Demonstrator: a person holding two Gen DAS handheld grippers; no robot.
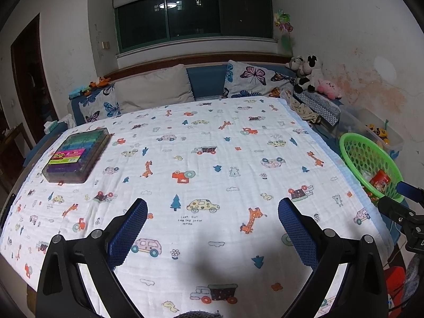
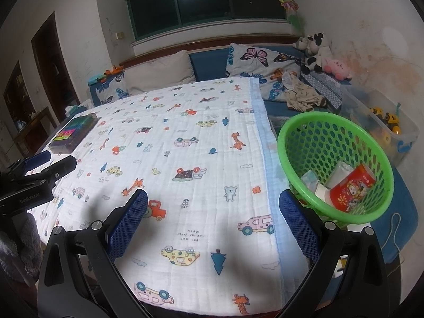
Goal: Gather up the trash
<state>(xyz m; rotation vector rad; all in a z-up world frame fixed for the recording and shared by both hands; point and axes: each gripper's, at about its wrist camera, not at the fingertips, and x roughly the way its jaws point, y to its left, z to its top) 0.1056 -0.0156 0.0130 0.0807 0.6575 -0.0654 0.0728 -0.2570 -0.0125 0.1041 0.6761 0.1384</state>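
Trash sits in basket (image 2: 291, 143); blanket (image 2: 185, 145) looks clear, so prob. done. Both tools, left (image 1: 212, 213) & right (image 2: 213, 204), gape empty.

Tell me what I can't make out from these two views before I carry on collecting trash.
- Basket, left wrist view: far wall hides most contents; only a red packet shows.
- Basket bottom, right wrist view: near rim and red packet cover whatever lies beneath the wrappers.
- Clear bin: cut by the edge, toys blurred.
- Box label: too small to read.
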